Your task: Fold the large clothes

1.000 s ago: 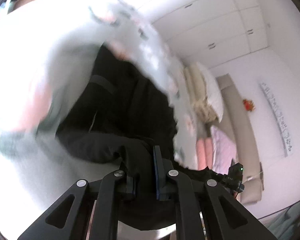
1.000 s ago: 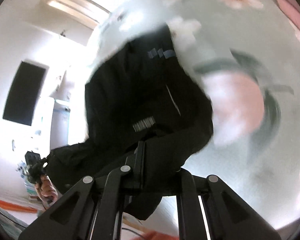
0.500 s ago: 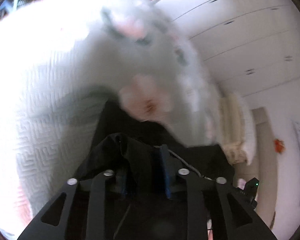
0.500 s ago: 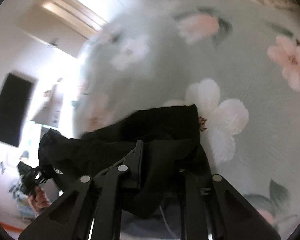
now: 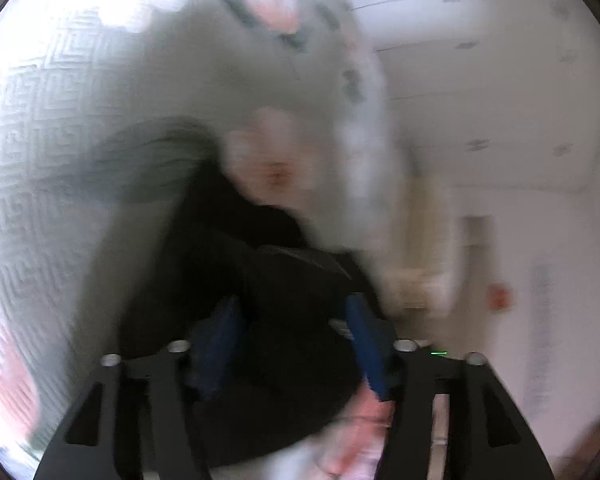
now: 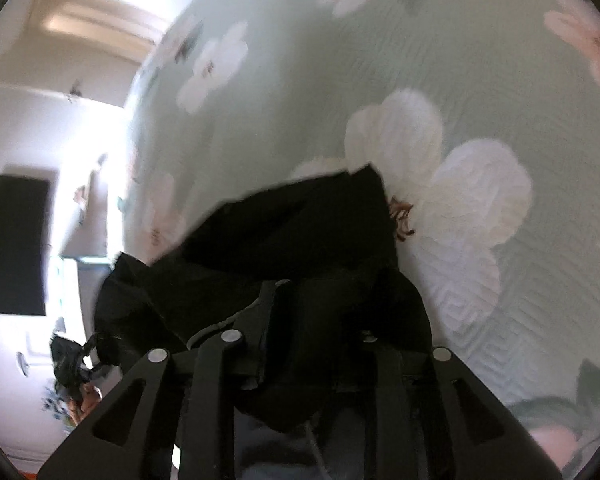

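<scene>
A black garment (image 5: 260, 272) lies bunched on the pale green floral bedspread (image 5: 80, 120). In the blurred left wrist view my left gripper (image 5: 296, 320) has its blue-padded jaws spread apart, with black cloth lying between them. In the right wrist view the same black garment (image 6: 300, 240) is folded over on the bedspread (image 6: 500, 80). My right gripper (image 6: 316, 312) sits in the cloth, its fingertips hidden by black folds. The other gripper (image 6: 66, 364) shows far left.
White wardrobe doors (image 5: 500, 100) and a wall fill the right of the left wrist view. A dark screen (image 6: 18, 244) hangs on the wall at the left of the right wrist view, beyond the bed's edge.
Both grippers have come down with the black garment onto the bedspread. The left jaws, shut on cloth a second ago, now stand apart. The garment is more folded over.
</scene>
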`<action>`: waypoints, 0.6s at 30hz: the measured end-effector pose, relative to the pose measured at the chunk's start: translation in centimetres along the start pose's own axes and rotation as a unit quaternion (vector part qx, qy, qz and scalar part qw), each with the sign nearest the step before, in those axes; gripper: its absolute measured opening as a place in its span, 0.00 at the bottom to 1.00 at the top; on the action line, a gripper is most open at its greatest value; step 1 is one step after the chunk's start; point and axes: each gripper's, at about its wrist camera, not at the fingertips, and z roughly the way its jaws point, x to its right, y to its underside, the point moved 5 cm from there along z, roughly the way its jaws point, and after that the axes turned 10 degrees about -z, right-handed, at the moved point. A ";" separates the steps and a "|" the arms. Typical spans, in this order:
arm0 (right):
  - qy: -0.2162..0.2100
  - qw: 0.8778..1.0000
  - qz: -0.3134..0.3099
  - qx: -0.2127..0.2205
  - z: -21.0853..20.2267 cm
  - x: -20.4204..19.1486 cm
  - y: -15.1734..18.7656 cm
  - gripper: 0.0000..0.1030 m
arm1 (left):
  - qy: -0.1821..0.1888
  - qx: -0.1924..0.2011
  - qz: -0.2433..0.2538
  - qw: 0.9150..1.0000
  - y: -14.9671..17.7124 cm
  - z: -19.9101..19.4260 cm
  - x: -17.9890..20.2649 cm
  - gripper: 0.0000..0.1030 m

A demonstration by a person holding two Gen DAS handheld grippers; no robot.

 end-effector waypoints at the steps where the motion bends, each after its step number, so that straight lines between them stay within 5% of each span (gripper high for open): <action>1: -0.010 1.000 0.009 0.008 -1.2 -0.1 0.0 0.32 | 0.013 0.014 0.006 1.000 -0.3 -2.0 0.9 0.72; 3: -0.025 0.999 0.020 0.032 -4.1 -0.5 0.1 0.44 | 0.014 0.053 0.025 0.998 -0.8 -5.6 2.1 0.77; 5: -0.003 0.998 0.009 0.065 -7.3 -1.1 0.3 0.67 | 0.003 0.079 0.049 0.996 -1.2 -8.0 3.0 0.77; 8: 0.008 0.995 -0.022 0.098 -10.5 -2.6 0.6 0.71 | -0.021 0.087 0.073 0.993 -1.3 -8.4 3.1 0.77; 13: 0.112 0.984 -0.110 0.079 -9.3 -5.0 0.6 0.80 | -0.099 0.053 0.108 0.988 -1.0 -2.6 2.1 0.77; 18: 0.155 0.971 -0.175 0.046 -4.4 -4.1 -0.5 0.80 | -0.188 0.035 0.195 0.962 -1.0 2.9 1.9 0.78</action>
